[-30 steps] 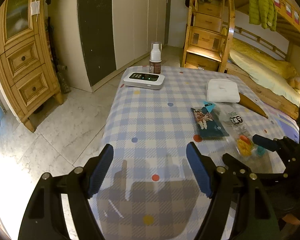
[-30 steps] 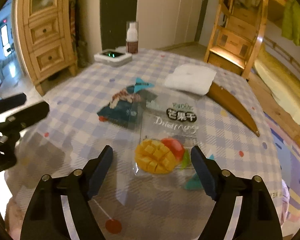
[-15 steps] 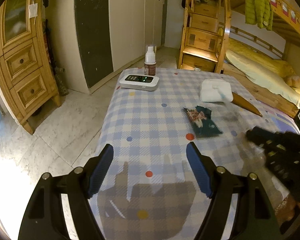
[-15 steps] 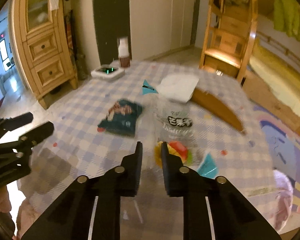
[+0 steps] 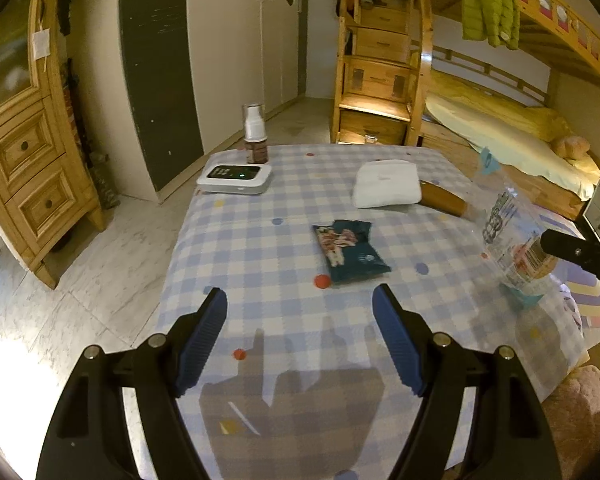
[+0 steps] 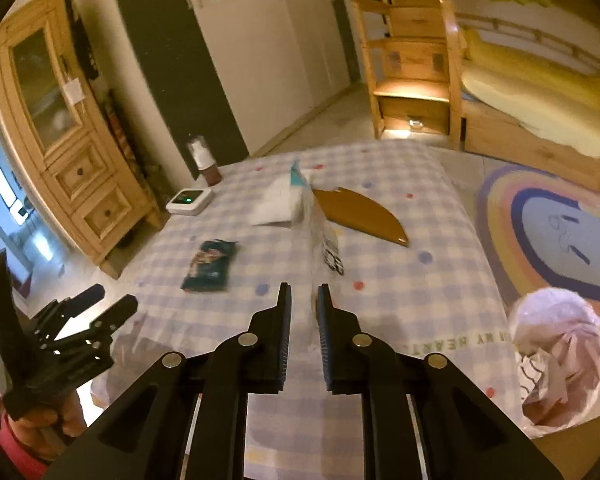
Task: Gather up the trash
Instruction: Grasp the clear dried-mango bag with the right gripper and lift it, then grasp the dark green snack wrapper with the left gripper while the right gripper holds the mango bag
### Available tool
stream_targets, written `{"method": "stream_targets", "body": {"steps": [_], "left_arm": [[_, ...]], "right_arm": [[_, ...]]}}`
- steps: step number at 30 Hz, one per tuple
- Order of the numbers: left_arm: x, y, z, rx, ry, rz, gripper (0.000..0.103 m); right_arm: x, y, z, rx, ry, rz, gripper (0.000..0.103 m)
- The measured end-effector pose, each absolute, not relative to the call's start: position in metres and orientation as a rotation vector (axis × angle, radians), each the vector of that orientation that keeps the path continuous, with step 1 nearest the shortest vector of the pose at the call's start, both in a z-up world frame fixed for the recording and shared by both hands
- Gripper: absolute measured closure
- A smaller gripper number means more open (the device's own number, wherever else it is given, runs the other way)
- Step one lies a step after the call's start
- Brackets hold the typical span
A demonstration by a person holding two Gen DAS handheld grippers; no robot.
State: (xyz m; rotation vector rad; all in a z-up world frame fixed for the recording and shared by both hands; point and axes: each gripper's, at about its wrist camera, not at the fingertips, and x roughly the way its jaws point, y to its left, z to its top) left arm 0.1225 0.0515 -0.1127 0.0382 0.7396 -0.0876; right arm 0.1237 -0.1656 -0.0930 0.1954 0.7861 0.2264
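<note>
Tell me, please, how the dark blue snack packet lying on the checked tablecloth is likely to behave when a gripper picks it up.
The dark blue snack packet lies flat and thin, so it is probably light and floppy and may sag from a pinched edge. Its glossy film looks slippery. On the soft tablecloth, the fingers may catch cloth too.

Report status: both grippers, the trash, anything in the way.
Right gripper just closed on clear dried-mango bag, lifted off table. Left gripper open, empty. Dark snack packet on table. Nothing blocking.
</note>
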Motion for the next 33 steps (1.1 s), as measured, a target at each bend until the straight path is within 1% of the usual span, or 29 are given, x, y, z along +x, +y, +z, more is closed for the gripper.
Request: {"method": "stream_targets", "body": {"steps": [7, 9, 15, 18, 20, 21, 25, 31, 32, 33], "left_arm": [[0.124, 0.044, -0.115, 0.047, 0.747, -0.096, 0.03], [0.124, 0.043, -0.115, 0.049, 0.75, -0.094, 0.03], [0.125, 0.044, -0.117, 0.048, 0.757, -0.092, 0.03], [0.125, 0.043, -0.118, 0.048, 0.759, -0.097, 0.03], [0.125, 0.043, -0.12, 0.048, 0.766, -0.1, 0.03], [0.125, 0.043, -0.122, 0.048, 0.771, -0.099, 0.03], [0.127, 0.042, -0.125, 0.046, 0.785, -0.099, 0.03], [0.146, 0.037, -0.128, 0.017, 0.806, -0.111, 0.031], [0.152, 0.036, -0.129, 0.013, 0.809, -0.114, 0.032], [0.158, 0.034, -0.13, 0.006, 0.812, -0.118, 0.036]], "right_arm": [[0.123, -0.168, -0.093, 0.107, 0.768, 0.191, 0.084], [0.123, -0.168, -0.095, 0.073, 0.764, 0.175, 0.082], [0.117, -0.168, -0.096, -0.024, 0.746, 0.117, 0.081], [0.117, -0.174, -0.103, -0.015, 0.77, 0.109, 0.083], [0.115, -0.177, -0.106, -0.002, 0.772, 0.112, 0.089], [0.115, -0.178, -0.106, 0.007, 0.772, 0.118, 0.094], [0.11, -0.18, -0.099, 0.017, 0.731, 0.125, 0.098], [0.107, -0.175, -0.086, -0.01, 0.644, 0.103, 0.099], [0.108, -0.174, -0.085, -0.014, 0.638, 0.104, 0.099], [0.109, -0.174, -0.084, -0.014, 0.639, 0.108, 0.099]]}}
